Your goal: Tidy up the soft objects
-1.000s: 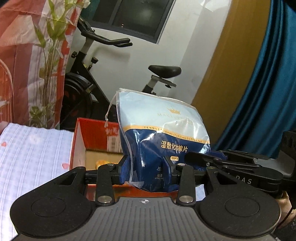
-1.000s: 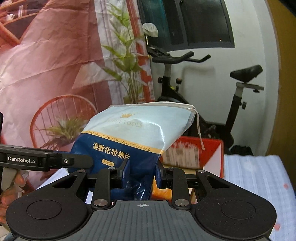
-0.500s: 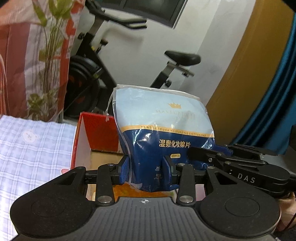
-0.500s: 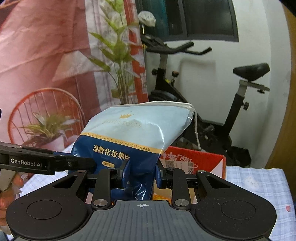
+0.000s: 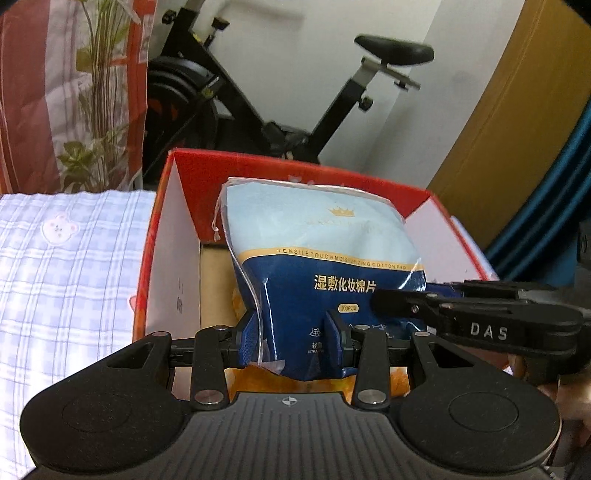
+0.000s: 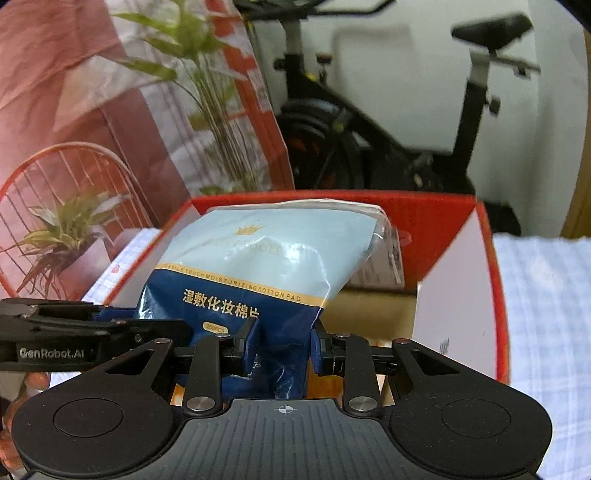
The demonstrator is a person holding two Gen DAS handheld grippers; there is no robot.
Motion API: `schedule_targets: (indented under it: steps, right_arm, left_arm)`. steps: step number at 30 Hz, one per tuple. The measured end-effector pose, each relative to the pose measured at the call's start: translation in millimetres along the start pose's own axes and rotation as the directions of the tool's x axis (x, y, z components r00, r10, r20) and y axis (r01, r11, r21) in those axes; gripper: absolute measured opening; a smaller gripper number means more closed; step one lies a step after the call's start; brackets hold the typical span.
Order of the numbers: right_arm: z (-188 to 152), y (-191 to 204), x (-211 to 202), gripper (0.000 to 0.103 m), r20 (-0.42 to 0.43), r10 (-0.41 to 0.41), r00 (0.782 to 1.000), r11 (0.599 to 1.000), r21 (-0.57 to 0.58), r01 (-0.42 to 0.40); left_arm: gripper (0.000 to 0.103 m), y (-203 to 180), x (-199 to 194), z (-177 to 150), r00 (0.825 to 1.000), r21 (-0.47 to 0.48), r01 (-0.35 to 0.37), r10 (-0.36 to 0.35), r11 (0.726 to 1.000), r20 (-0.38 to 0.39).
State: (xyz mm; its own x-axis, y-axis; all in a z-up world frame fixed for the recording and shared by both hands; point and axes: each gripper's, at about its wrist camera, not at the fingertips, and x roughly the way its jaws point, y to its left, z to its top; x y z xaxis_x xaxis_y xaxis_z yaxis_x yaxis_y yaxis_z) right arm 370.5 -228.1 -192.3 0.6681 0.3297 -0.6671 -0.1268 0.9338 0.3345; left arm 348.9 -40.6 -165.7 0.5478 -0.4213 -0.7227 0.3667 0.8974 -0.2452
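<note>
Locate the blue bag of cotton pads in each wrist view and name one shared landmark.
Left wrist: blue bag of cotton pads centre, over the red cardboard box.
Right wrist: bag centre-left, before the box's far wall.
Shared landmark: black exercise bike behind.

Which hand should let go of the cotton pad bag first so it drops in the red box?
Probably either: left gripper and right gripper both clamp the bag above the red box.
</note>
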Motion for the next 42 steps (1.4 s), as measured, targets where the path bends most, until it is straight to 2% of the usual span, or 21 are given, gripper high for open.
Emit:
schedule_targets:
  steps: [7,12,13,15,22,27,37,42]
  right_arm:
    - [-9,-2,19,0.029,-0.107,-0.014,0.994,0.999,0.03,0.017]
    - [-11,6,18,0.035,-0.114,-0.077,0.99,0.997,-0.007,0.076]
    - [-11,10,15,0.041,-0.104,-0.093,0.99,0.996,-0.027,0.09]
    - [-11,15,7,0.045,-0.079,-0.115,0.99,0.992,-0.054,0.11]
    - [-16,26,-39,0.046,0.029,-0.125,0.992,0.986,-0.107,0.128]
    - [-33,37,-79,0.047,0.13,-0.107,0.986,0.987,-0.107,0.121]
    - [-94,51,-134,0.047,0.218,-0.056,0.974,0.994,-0.078,0.074]
    - [-136,51,-140,0.048,0.167,-0.064,0.984,0.995,-0.065,0.076]
  left_arm:
    - [0.041,1,7,-8,0.998,0.037,-0.016,0.019,0.999,-0.068]
    - [0.051,-7,-1,-10,0.997,0.105,-0.057,0.062,0.993,-0.037]
    - [0.052,-8,-6,-11,0.997,0.116,-0.064,0.067,0.991,-0.025]
    - [0.052,-10,-14,-10,0.997,0.117,-0.071,0.072,0.991,-0.006]
    - [0.052,-12,-56,-20,0.995,0.091,-0.078,0.072,0.993,0.072]
    - [0.052,-14,-95,-46,0.99,0.085,-0.071,0.06,0.994,0.128]
    - [0.052,-9,-122,-115,0.995,0.079,-0.056,0.048,0.995,0.092]
    - [0.052,1,-111,-141,0.998,0.04,-0.05,0.049,0.998,0.044]
